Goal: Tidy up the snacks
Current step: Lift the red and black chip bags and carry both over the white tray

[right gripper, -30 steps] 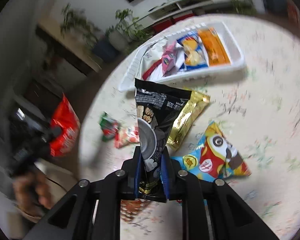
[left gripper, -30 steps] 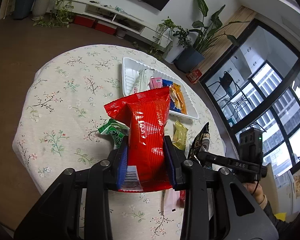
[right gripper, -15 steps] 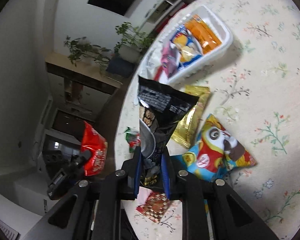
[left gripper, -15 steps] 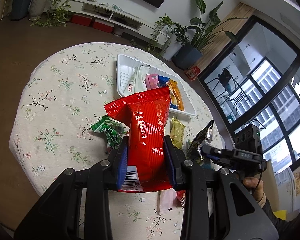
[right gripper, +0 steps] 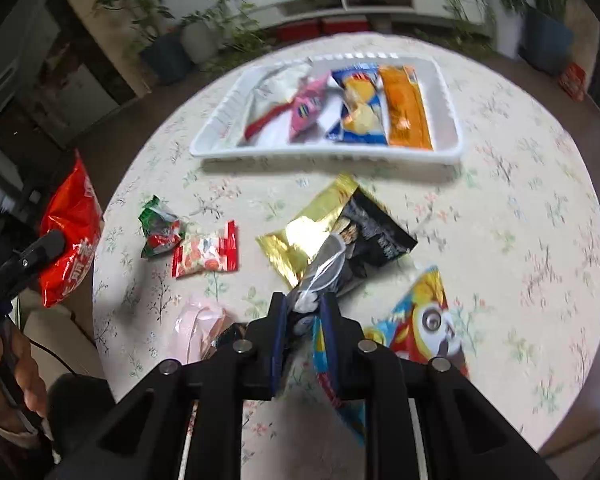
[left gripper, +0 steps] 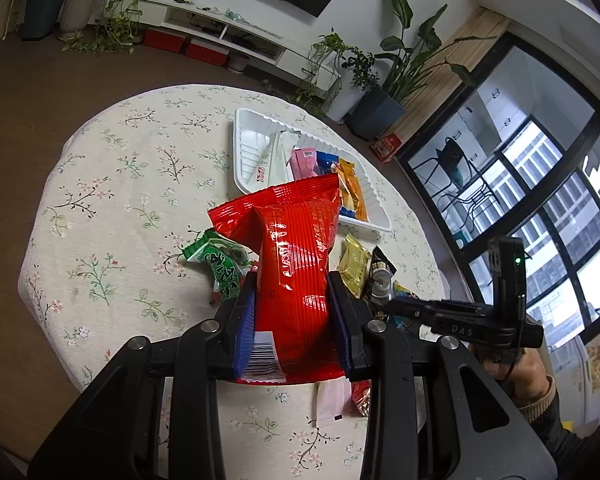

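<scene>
My left gripper (left gripper: pixel 292 312) is shut on a big red snack bag (left gripper: pixel 292 264) and holds it upright above the round table. The red bag also shows at the left edge of the right wrist view (right gripper: pixel 72 236). My right gripper (right gripper: pixel 306 320) is shut on a black snack bag (right gripper: pixel 364 236), which leans forward over a gold packet (right gripper: pixel 312 232). The white tray (right gripper: pixel 448 92) at the far side holds several packets; it also shows in the left wrist view (left gripper: pixel 244 148).
Loose on the flowered tablecloth (right gripper: pixel 520 208): a green packet (right gripper: pixel 158 228), a red-white packet (right gripper: pixel 206 256), a pink packet (right gripper: pixel 196 328), a colourful parrot bag (right gripper: pixel 416 328). Potted plants (left gripper: pixel 384 76) and a TV shelf stand beyond the table. Windows are at the right.
The right gripper has swung round and lowered, so the black bag now tilts forward over the gold packet. The left gripper has kept the red bag steady and drawn back slightly.
</scene>
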Demonstrator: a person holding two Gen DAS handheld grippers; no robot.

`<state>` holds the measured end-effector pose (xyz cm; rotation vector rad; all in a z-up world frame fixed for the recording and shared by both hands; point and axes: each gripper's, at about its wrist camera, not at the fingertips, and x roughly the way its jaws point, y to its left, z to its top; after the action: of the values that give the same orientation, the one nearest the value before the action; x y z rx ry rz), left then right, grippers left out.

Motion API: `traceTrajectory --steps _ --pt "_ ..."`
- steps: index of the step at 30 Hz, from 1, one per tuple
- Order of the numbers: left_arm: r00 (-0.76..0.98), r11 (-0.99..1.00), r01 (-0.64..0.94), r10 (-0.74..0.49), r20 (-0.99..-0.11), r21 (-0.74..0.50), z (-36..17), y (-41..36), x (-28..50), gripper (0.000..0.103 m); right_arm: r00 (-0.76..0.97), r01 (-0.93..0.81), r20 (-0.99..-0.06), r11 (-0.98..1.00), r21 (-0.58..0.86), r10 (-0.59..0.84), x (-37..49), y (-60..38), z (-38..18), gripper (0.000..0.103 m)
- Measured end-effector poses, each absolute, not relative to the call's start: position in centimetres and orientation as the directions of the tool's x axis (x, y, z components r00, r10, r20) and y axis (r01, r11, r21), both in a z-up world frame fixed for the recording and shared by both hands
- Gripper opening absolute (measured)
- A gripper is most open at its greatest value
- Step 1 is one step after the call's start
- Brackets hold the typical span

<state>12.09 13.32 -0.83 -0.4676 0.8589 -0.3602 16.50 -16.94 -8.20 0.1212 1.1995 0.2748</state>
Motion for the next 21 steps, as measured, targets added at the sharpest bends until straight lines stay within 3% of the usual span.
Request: traceTrajectory --steps 3,8,10,12,15,21 --pt "0.608 0.842 0.117 -0.480 -0.633 -0.527 -0.8 13.3 12.0 0.031 0.318 -0.098 -0.905 0.959 0.265 0.282 16.8 -17.1 -8.8 0.046" --pt "0.603 0.846 0.132 -0.482 -0.635 -0.517 -0.7 12.8 11.7 0.031 0.290 -0.044 -0.927 0.971 0.236 0.239 18.1 -16.7 -10.0 0.047" --pt "0.602 0.843 0.134 -0.487 -0.633 -0.521 -0.7 12.8 11.7 0.031 0.286 -0.064 -0.931 0.974 0.217 0.226 18.6 -16.2 -10.2 0.042" --pt "0.601 0.842 0.135 -0.489 -0.632 -0.523 -0.8 12.8 11.7 0.031 0.287 -0.075 -0.929 0.973 0.220 0.232 18.5 -15.9 -10.1 0.029" --pt "0.597 0.843 0.140 -0.490 -0.635 -0.519 -1.0 12.6 11.7 0.031 0.311 -0.079 -0.911 0.963 0.258 0.269 18.2 -16.6 -9.9 0.021" --pt "0.595 0.842 0.135 -0.490 -0.637 -0.522 -1.2 13.0 11.5 0.031 0.401 -0.095 -0.735 0.823 0.560 0.546 16.7 -20.7 -8.1 0.018"
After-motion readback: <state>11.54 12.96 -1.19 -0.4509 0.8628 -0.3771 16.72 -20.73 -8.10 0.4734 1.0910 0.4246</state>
